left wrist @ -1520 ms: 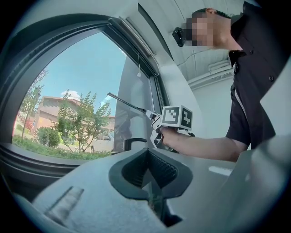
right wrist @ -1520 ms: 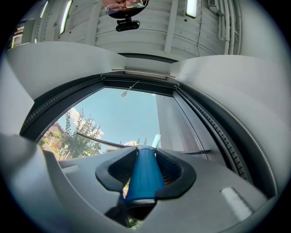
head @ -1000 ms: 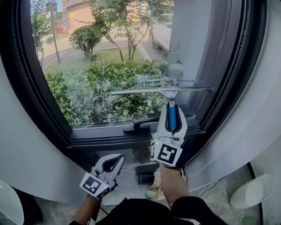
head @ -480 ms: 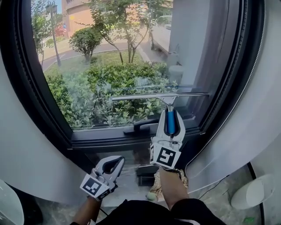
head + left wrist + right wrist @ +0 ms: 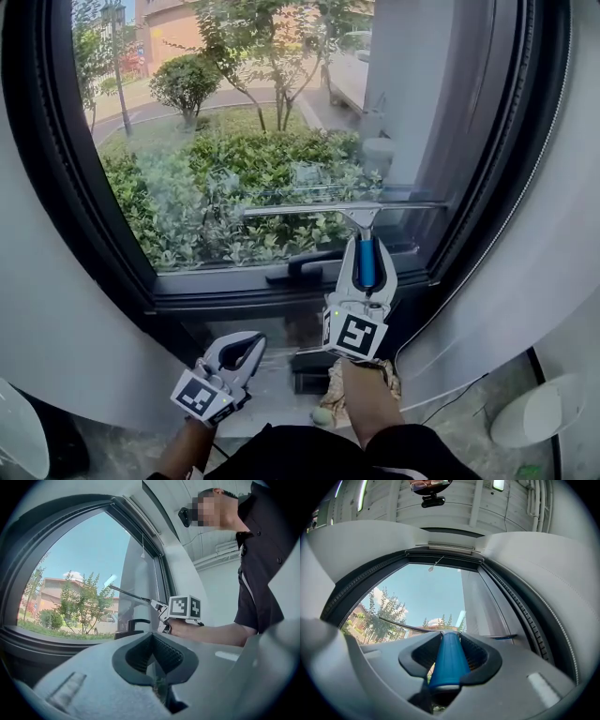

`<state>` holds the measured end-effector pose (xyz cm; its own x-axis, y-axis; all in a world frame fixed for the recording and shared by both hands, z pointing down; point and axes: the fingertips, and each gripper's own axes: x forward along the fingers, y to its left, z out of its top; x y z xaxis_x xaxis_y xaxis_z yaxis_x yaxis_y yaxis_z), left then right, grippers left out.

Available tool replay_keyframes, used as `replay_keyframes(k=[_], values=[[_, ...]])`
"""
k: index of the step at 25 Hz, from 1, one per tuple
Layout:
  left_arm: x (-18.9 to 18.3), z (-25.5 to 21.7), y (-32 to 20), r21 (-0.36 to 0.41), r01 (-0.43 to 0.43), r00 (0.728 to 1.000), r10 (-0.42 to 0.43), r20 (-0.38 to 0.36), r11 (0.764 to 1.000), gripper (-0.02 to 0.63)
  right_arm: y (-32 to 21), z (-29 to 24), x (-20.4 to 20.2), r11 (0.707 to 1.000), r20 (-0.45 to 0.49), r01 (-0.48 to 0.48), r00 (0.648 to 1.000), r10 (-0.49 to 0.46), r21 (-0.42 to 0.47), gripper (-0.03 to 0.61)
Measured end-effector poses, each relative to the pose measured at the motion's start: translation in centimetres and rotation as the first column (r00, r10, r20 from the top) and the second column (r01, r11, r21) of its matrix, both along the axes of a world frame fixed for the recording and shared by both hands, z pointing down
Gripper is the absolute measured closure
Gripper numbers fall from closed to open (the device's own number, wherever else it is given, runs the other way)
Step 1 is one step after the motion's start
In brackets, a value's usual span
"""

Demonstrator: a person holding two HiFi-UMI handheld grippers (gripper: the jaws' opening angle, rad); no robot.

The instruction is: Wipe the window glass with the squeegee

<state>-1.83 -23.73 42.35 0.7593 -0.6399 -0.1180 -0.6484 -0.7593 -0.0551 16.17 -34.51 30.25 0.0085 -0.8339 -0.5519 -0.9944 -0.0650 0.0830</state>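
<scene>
The right gripper (image 5: 366,253) is clenched on the blue handle (image 5: 367,265) of the squeegee (image 5: 309,209). In its own view the two jaws press the handle (image 5: 447,663) from both sides around mid-length, with the butt end poking back toward the camera. The blade stands at 12 o'clock from that gripper. It lies level across the lower part of the glass (image 5: 234,131), a little above the window latch (image 5: 305,269) and the bottom frame (image 5: 225,281). The blade looks laid against the pane, though actual contact cannot be confirmed from here. The left gripper (image 5: 239,349) hangs low at 7 o'clock from the right one, well apart from the window. Its jaws are closed on nothing, tips together. I judge the squeegee light and stiff along its metal bar, with a soft rubber edge that needs even pressure to clear the pane. The bar is wide against a narrow neck, so a grip too near the butt would let the blade rock or twist. The present hold on the blue sleeve seems the right place (it probably gives some friction), and the smooth glass should let the blade glide.
</scene>
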Motion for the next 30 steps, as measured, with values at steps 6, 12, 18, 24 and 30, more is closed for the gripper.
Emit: replay_keyframes(k=[6,12,18,24,30], values=[[-0.1,0.4,0.2,-0.011,0.003,1.0,-0.003,0.001,1.0,0.615,0.1,0.9,0.1,1.0,-0.006,-0.002,1.0,0.002,-0.016,0.443],[-0.2,0.5,0.3,-0.013,0.006,1.0,-0.006,-0.003,1.0,0.615,0.0,1.7,0.1,0.999,-0.009,-0.002,1.0,0.002,-0.037,0.443],[-0.4,0.7,0.4,-0.018,0.009,1.0,-0.009,-0.006,1.0,0.615,0.0,2.5,0.1,0.998,-0.011,-0.001,1.0,0.001,-0.055,0.443],[-0.3,0.7,0.5,-0.022,0.009,1.0,-0.009,-0.007,1.0,0.615,0.1,3.0,0.1,0.998,-0.021,-0.004,1.0,0.002,-0.07,0.443],[-0.2,0.9,0.5,-0.023,0.005,1.0,-0.005,-0.004,1.0,0.615,0.0,3.9,0.2,0.996,-0.017,-0.003,1.0,0.002,-0.092,0.443]])
